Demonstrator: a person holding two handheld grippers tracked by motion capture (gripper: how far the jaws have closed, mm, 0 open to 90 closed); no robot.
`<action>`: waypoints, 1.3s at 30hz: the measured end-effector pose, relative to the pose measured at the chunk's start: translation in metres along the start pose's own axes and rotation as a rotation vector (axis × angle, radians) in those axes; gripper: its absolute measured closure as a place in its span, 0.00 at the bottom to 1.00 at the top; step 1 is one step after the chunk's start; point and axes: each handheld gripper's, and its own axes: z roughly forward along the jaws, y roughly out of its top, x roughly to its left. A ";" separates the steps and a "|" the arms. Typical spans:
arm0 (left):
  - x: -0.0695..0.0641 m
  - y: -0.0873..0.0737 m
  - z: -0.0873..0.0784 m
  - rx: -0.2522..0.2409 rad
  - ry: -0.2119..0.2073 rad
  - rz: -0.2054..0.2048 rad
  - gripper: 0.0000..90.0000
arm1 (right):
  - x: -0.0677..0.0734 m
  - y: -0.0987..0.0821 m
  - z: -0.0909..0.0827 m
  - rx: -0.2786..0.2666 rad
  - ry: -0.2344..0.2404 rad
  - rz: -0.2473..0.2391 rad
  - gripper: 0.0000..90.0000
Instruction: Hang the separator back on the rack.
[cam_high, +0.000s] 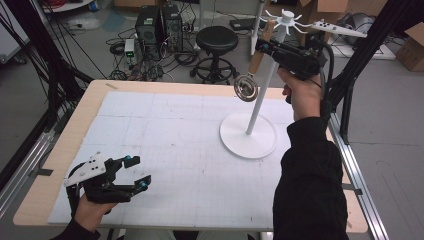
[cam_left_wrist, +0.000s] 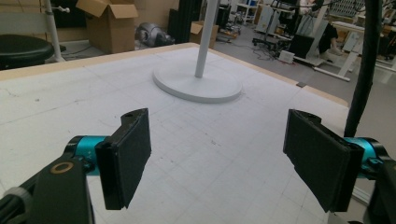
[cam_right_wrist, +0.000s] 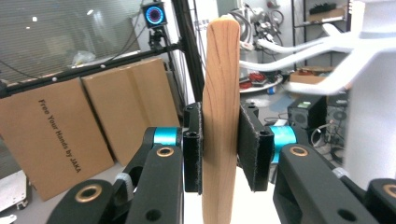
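Wood grain is filling the middle of the right gripper view, where the right tongs (cam_right_wrist: 219, 149) are clenching the wooden handle (cam_right_wrist: 220, 116) of a utensil between their pads. From the high view, the right tongs (cam_high: 263, 47) are holding the utensil up beside the pole of the white rack (cam_high: 248, 135), its handle (cam_high: 260, 52) pointing toward the hook arms (cam_high: 285, 19) at the top and its round metal head (cam_high: 246, 87) dangling below. Hanging is likely the job, and it looks well along: lifted and brought to the rack, but not yet hooked on any arm. The left tongs (cam_high: 134, 175) are resting released and empty near the front corner of the desk (cam_high: 60, 145). Whether the handle has a hole or loop is not making itself out, and the metal head is too small to identify as strainer or ladle.
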 end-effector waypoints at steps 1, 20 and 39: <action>0.000 0.000 0.000 0.000 0.000 0.001 0.26 | -0.001 0.000 -0.001 0.002 -0.002 0.006 0.80; 0.011 -0.001 -0.005 -0.016 0.025 -0.013 0.26 | 0.019 -0.042 -0.037 0.016 -0.145 -0.153 0.43; 0.021 -0.005 -0.009 -0.043 0.061 -0.035 0.26 | 0.043 -0.207 -0.130 0.093 -0.325 -0.158 0.22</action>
